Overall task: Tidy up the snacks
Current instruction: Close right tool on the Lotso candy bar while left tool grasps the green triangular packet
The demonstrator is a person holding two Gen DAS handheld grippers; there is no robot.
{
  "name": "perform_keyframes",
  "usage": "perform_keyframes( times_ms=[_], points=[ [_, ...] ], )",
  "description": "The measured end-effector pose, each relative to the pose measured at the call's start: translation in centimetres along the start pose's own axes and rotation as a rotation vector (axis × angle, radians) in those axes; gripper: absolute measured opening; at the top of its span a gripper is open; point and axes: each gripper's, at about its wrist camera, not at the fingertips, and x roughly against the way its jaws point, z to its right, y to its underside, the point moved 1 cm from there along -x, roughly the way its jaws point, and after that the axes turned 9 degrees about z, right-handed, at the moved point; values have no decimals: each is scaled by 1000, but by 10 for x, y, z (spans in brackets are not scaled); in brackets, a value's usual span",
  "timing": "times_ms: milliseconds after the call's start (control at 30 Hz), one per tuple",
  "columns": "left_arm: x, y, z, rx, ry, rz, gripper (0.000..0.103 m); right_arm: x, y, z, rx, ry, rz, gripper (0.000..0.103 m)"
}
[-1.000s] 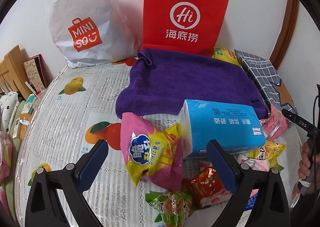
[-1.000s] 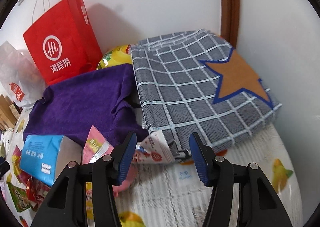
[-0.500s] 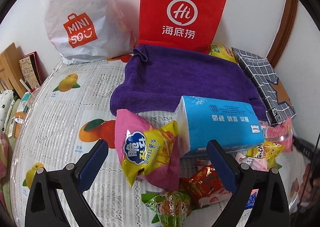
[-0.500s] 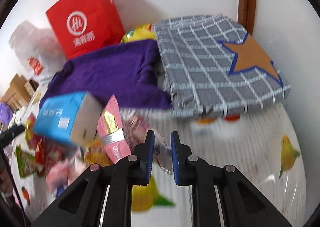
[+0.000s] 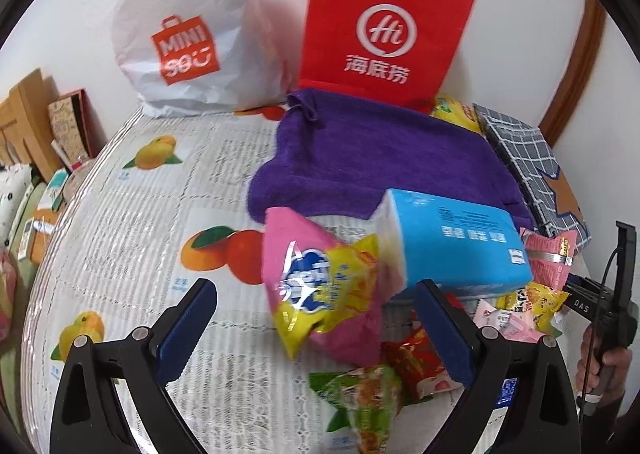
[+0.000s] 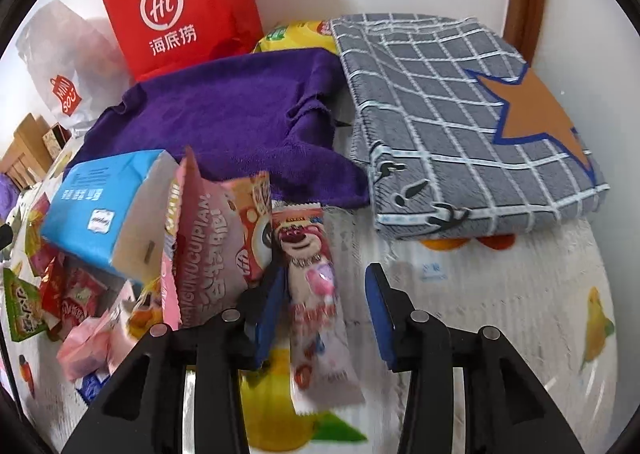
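On the fruit-print table cover, right gripper sits low over a bear-print snack packet. Its jaws have just been opening from a full pinch; now part open, packet lies flat between them against the left pad, right pad clear. Left gripper hangs with jaws wide, nothing gripped, above a pink-yellow chip bag leaning on a blue tissue pack. More snack packets heaped just beside and under the pack. Purple towel behind, checked folded cloth at its right, red paper bag and white plastic bag against the wall.
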Motion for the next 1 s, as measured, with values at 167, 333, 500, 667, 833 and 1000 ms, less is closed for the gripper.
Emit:
perform_keyframes(
  times_ms=[167, 333, 500, 667, 833, 1000],
  points=[
    [-4, 3, -12, 29, 1, -24, 99, -15, 1, -10, 47, 21, 3, 21],
    [-4, 9, -11, 30, 44, -47, 99, -5, 8, -11, 61, 66, 3, 19],
    [-5, 23, 0, -1, 84, -90, 99, 15, 18, 2, 0, 111, 22, 19],
    [-11, 41, 11, -38, 78, -131, 93, 35, 25, 8, -43, 116, 47, 19],
    [-11, 51, 11, -14, 126, -170, 50, 47, 31, 0, -42, 96, 58, 19],
    [5, 50, 11, -25, 137, -146, 33, 66, 39, -10, -33, 82, 81, 19]
  ],
)
